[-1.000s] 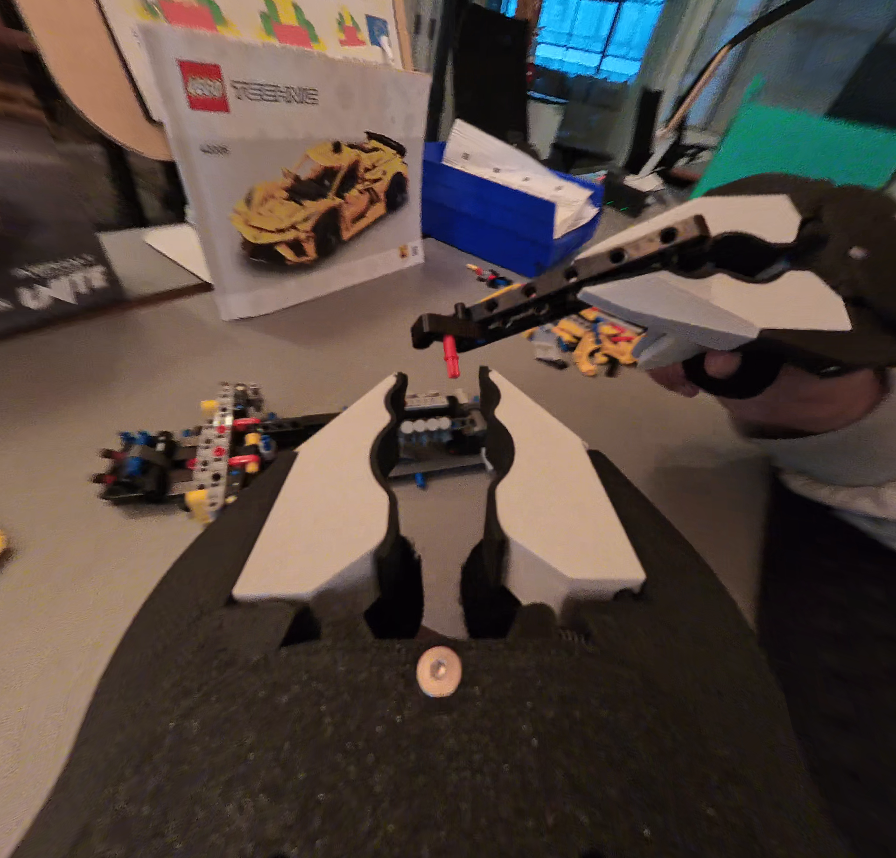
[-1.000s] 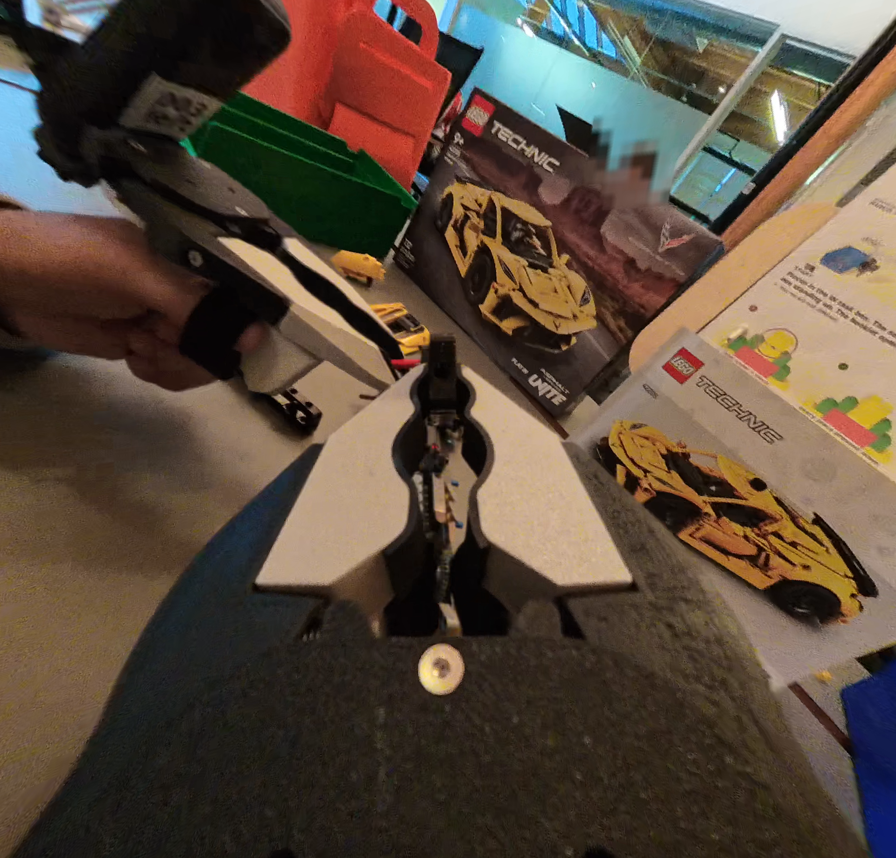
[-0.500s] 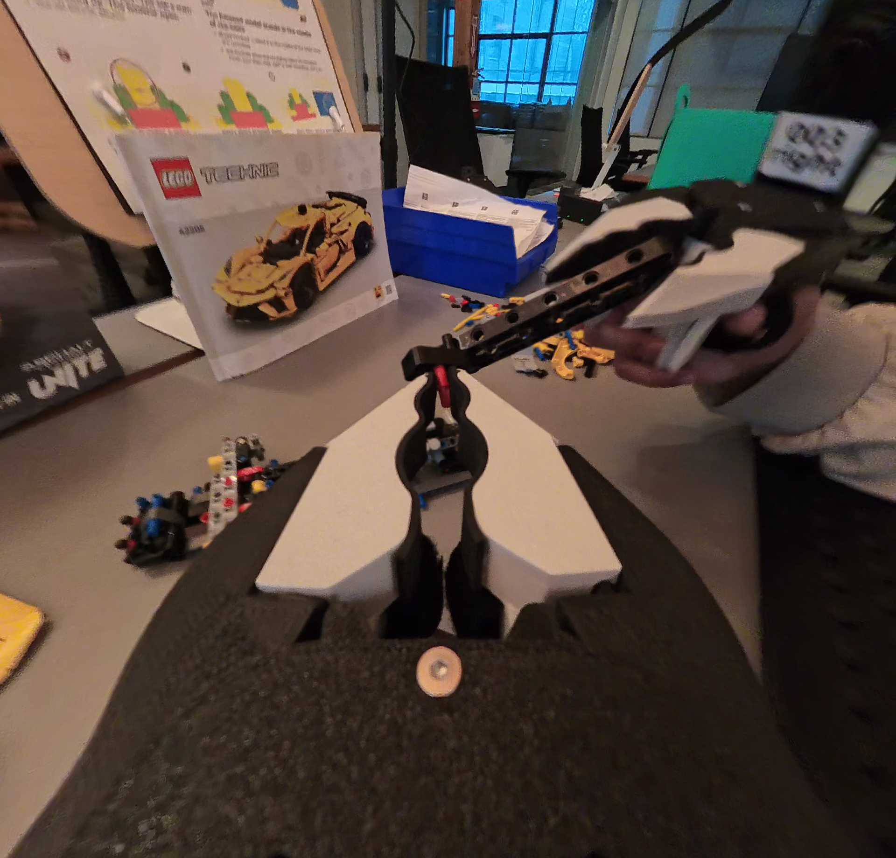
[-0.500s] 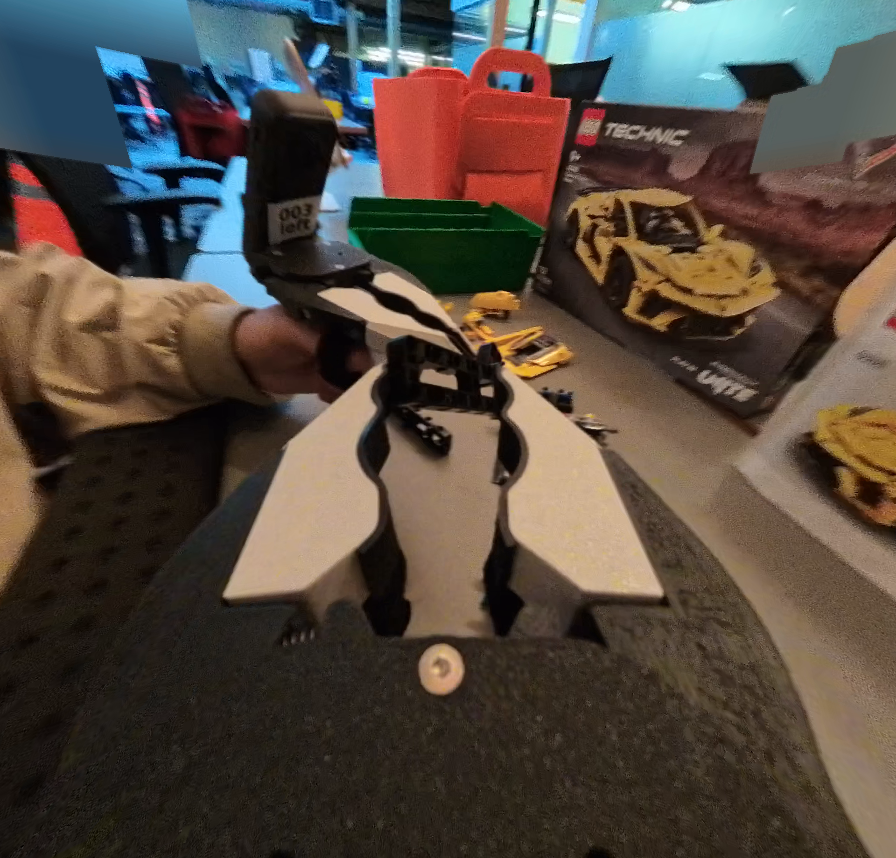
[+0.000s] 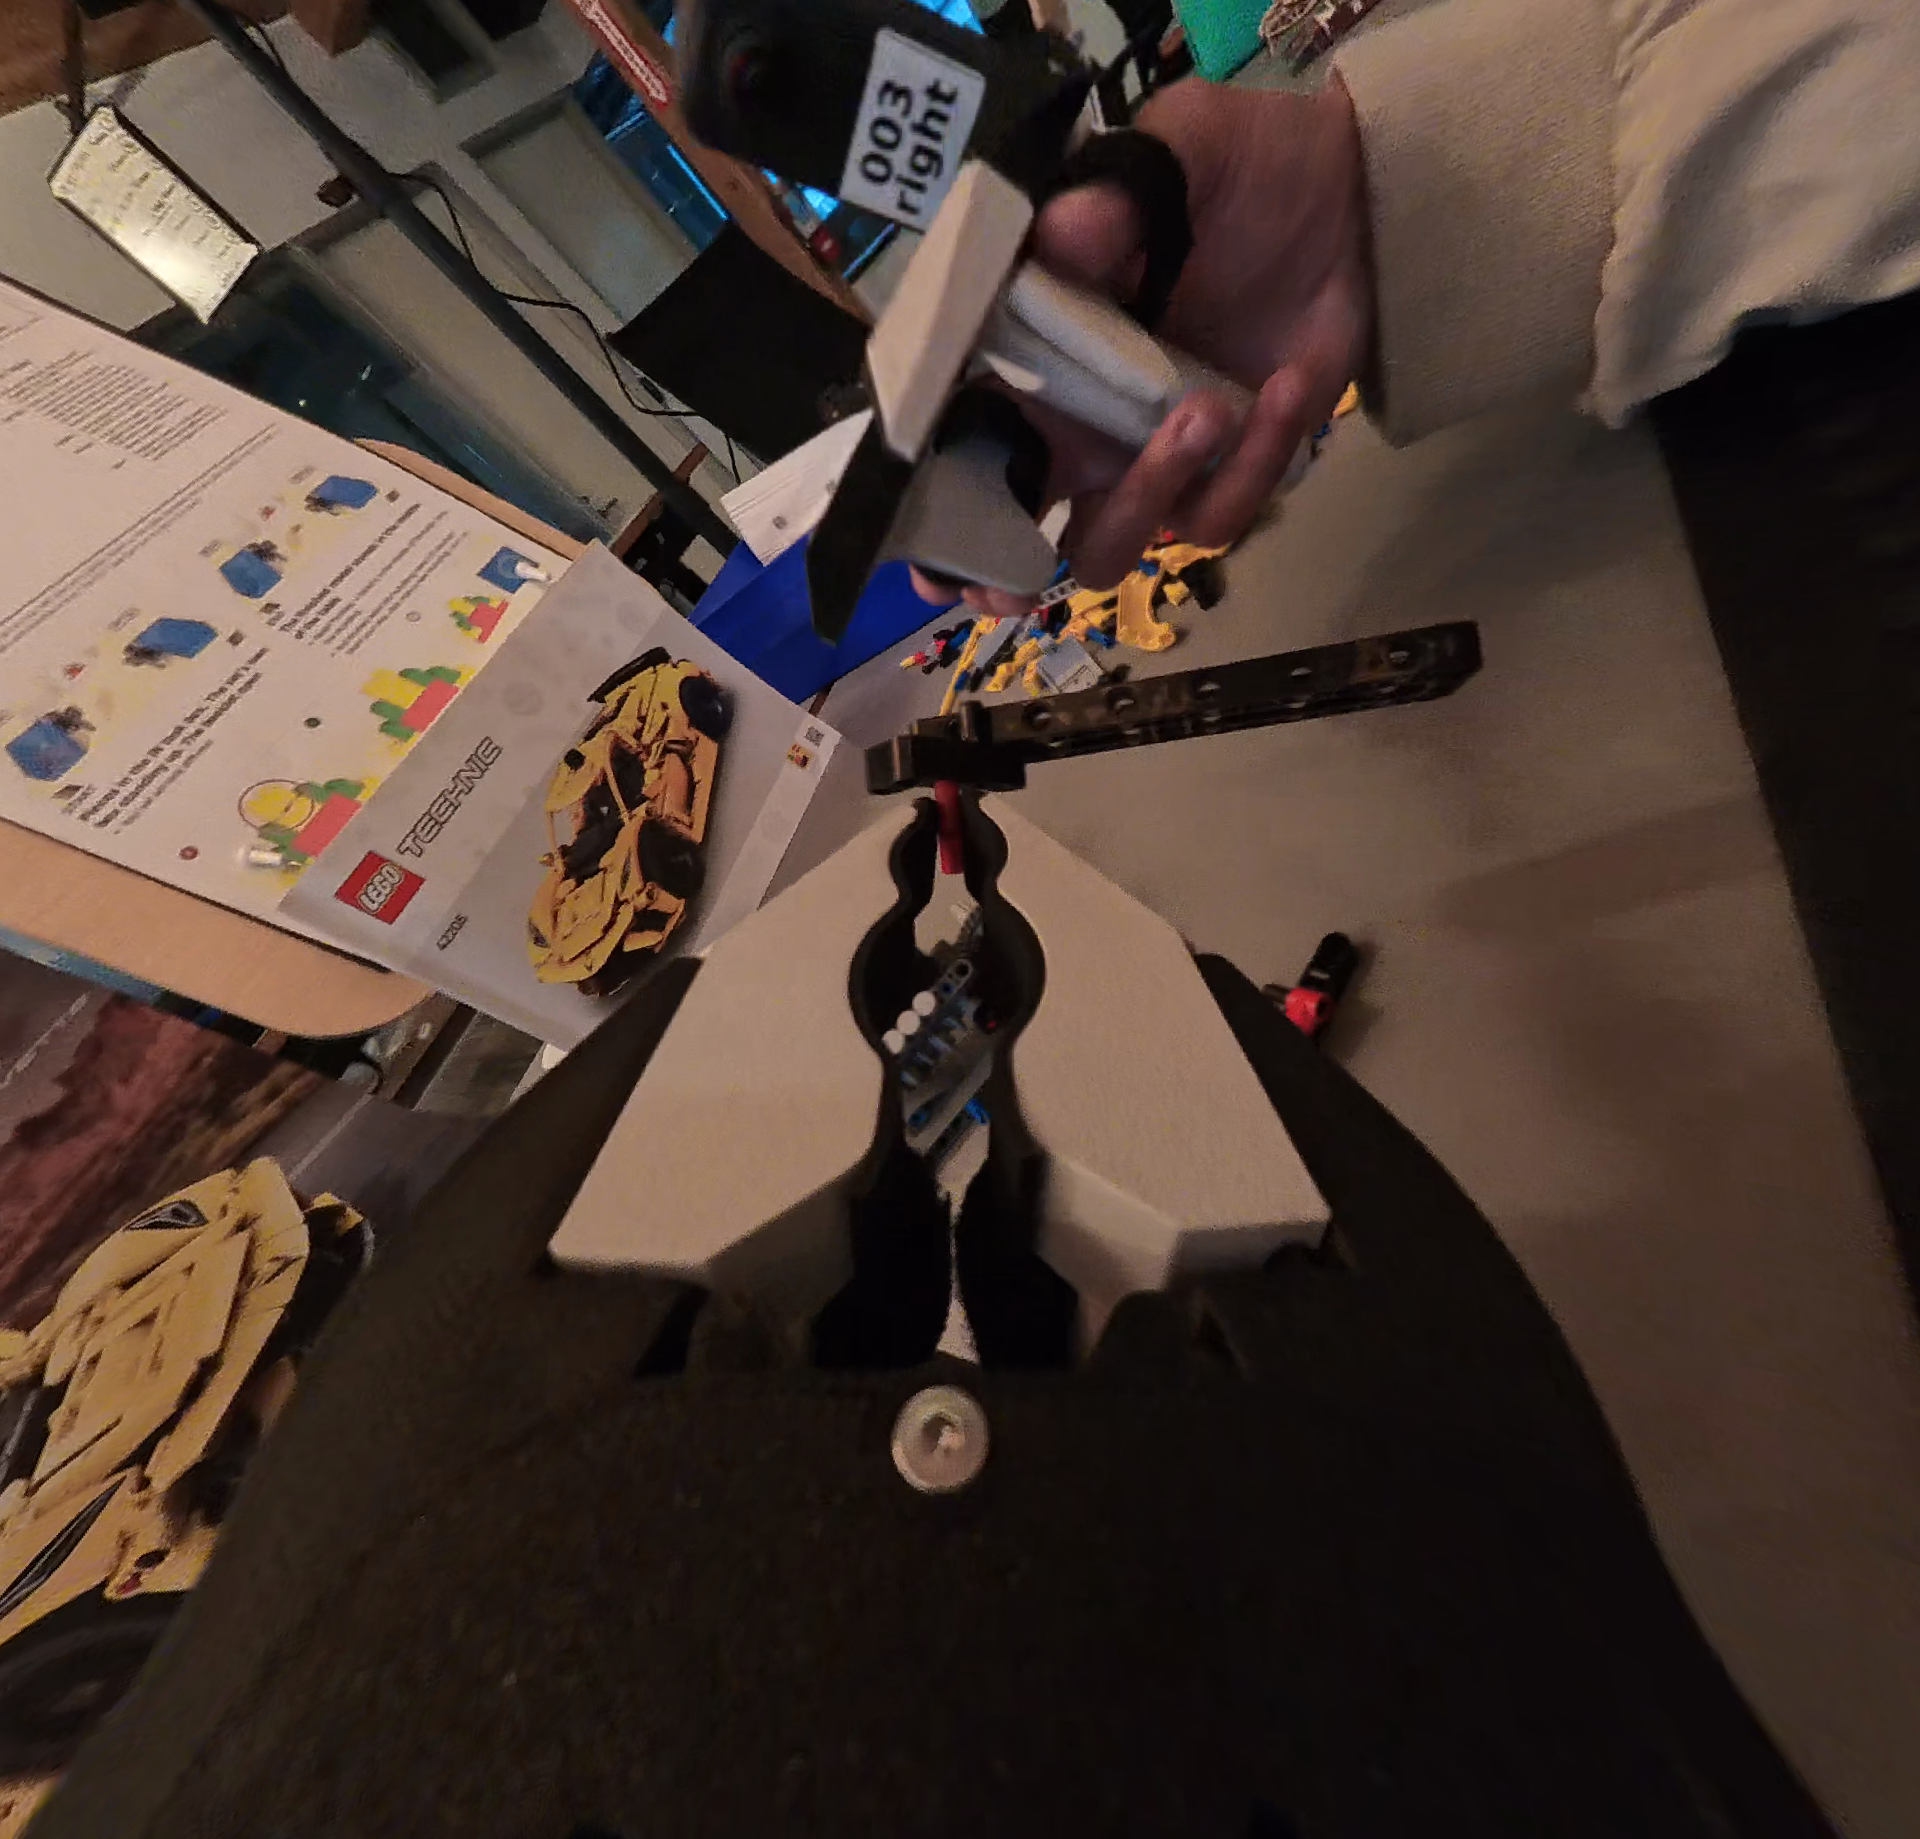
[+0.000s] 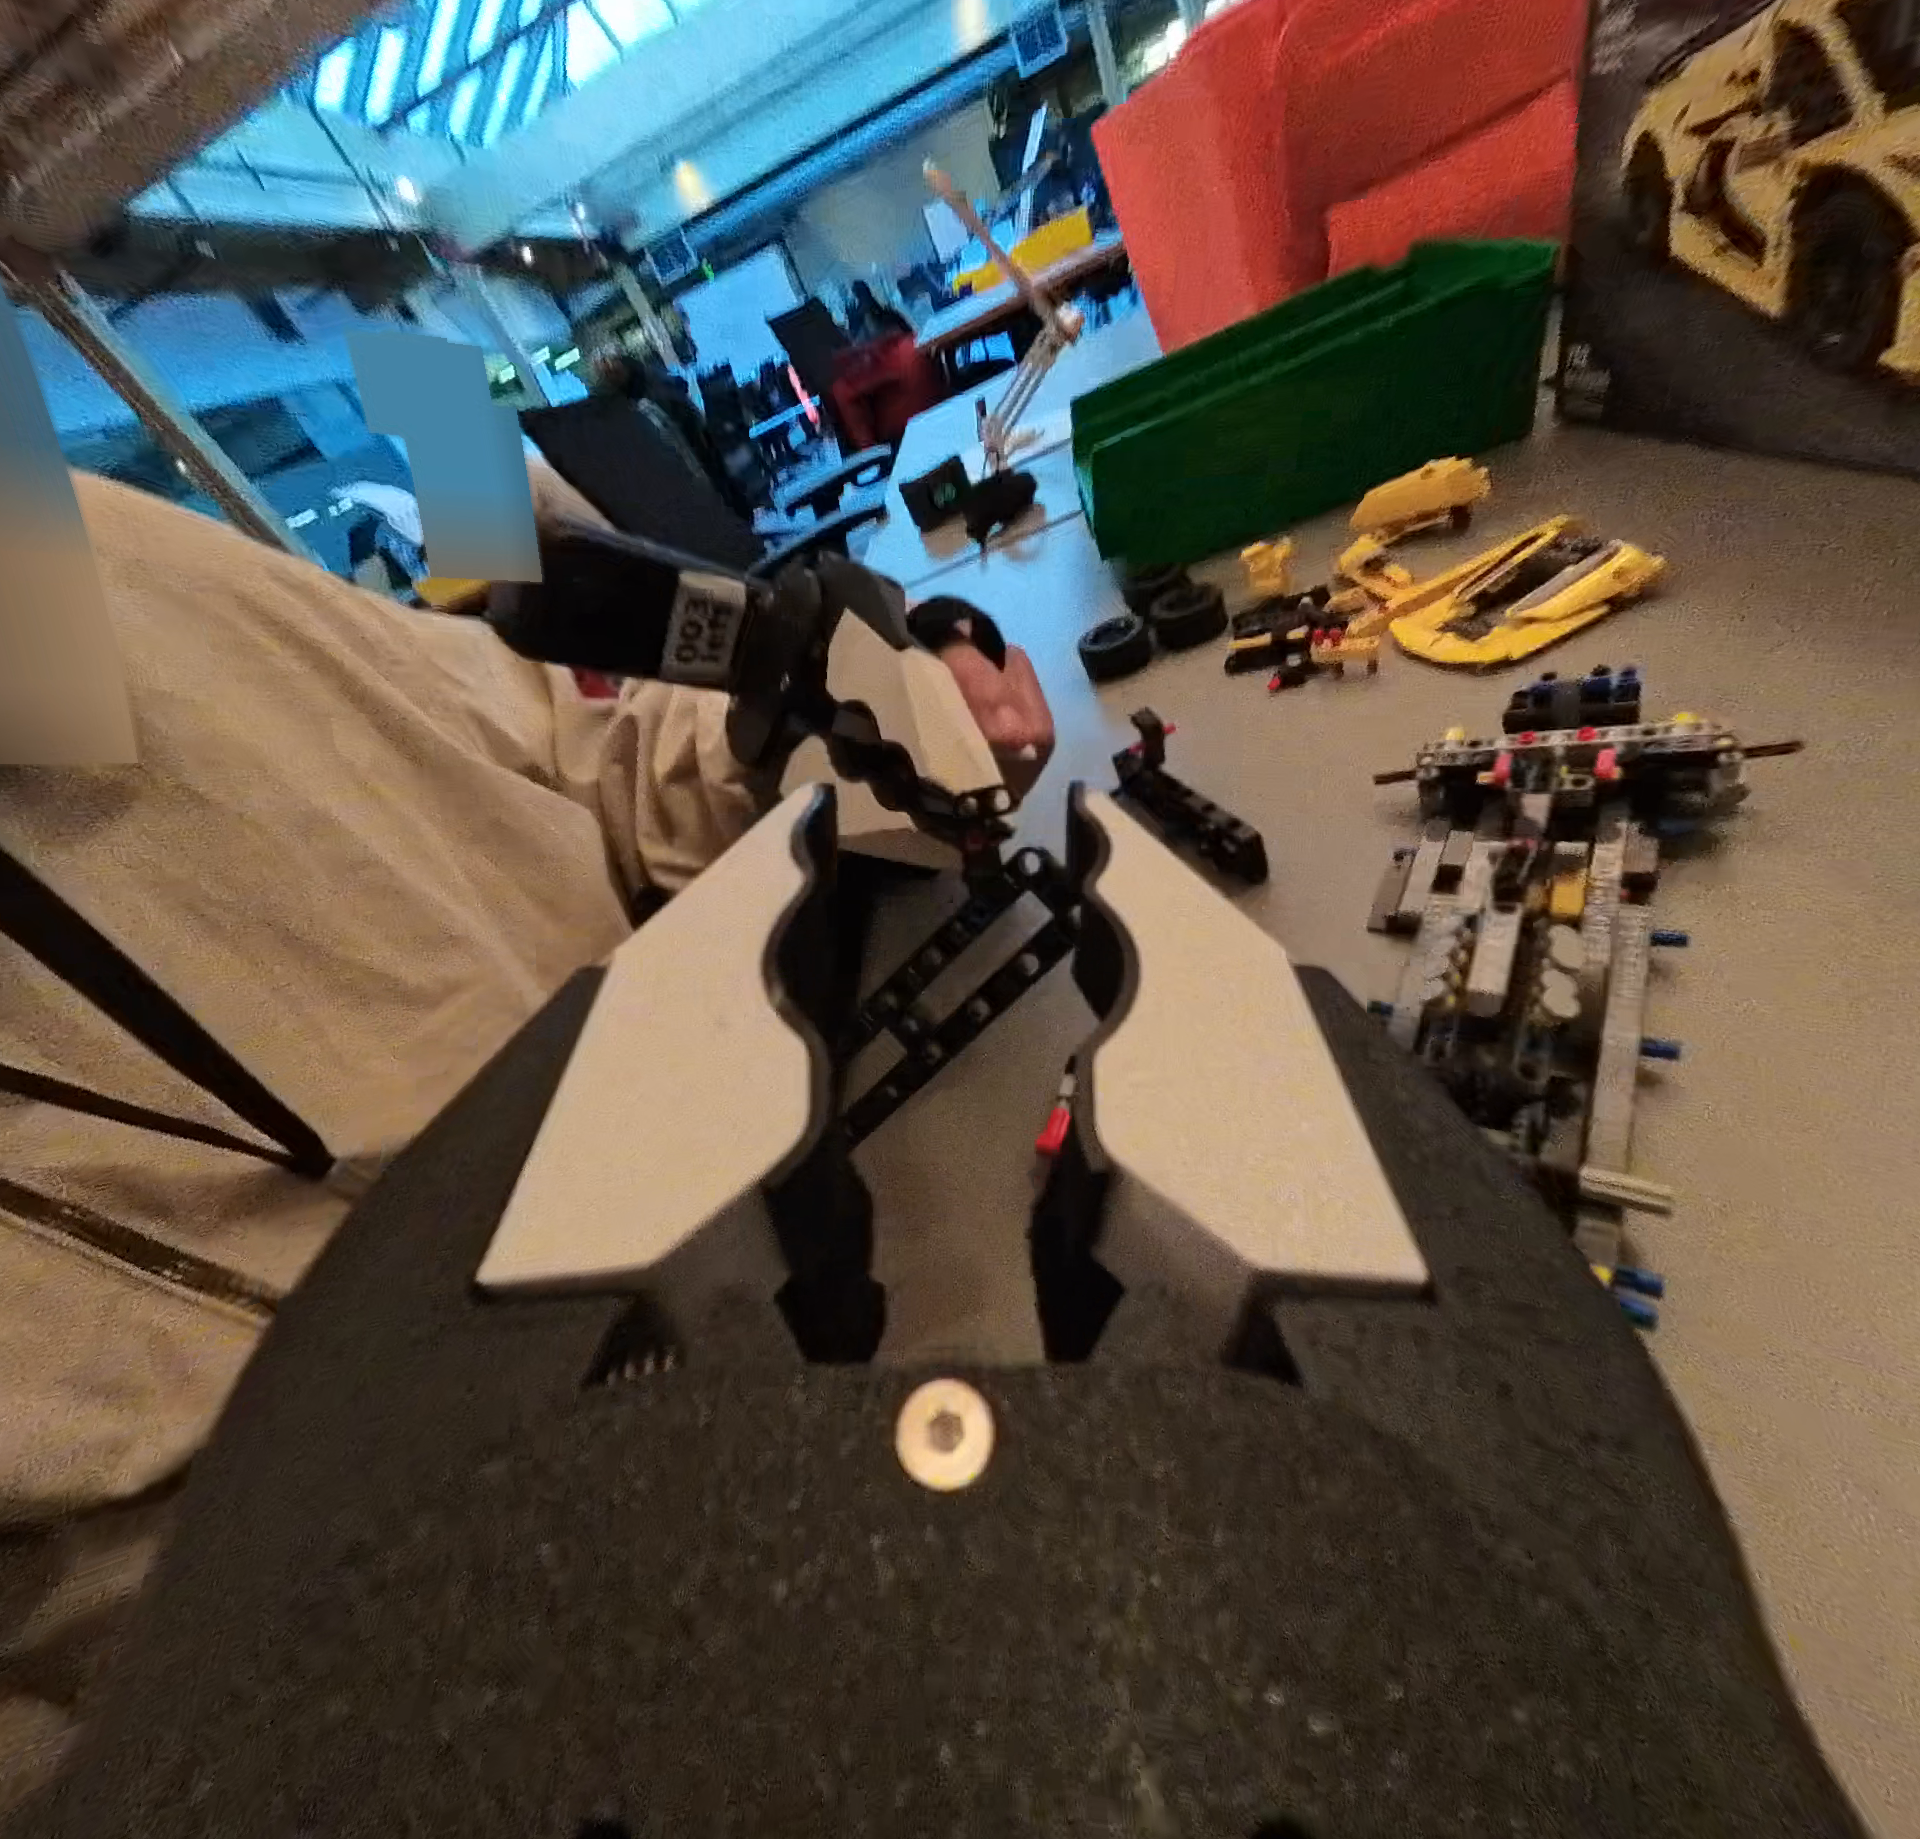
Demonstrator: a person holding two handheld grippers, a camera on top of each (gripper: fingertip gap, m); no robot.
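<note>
left gripper [image 5: 948,833]: your tips are pinched on the red pin [image 5: 947,825] plugged into the black beam [image 5: 1174,700], held above the worktop [image 5: 1507,958].
right gripper [image 6: 948,823]: yours is spread wide, holding nothing, just beside the beam.
chassis [image 6: 1538,916]: on the worktop, to its right.

The left tool [image 5: 948,839] is closed on a short red pin [image 5: 948,831], pinched upright at its very tips. The pin is plugged into one end of a long black beam [image 5: 1195,693] with a row of round holes. The beam reaches out toward 3 o'clock, clear above the grey surface [image 5: 1507,958]. The right tool [image 6: 951,813] is spread wide. The beam runs slantwise between its fingers [image 6: 1205,1041] from 7 to 1 o'clock, and whether it touches them is unclear.
</note>
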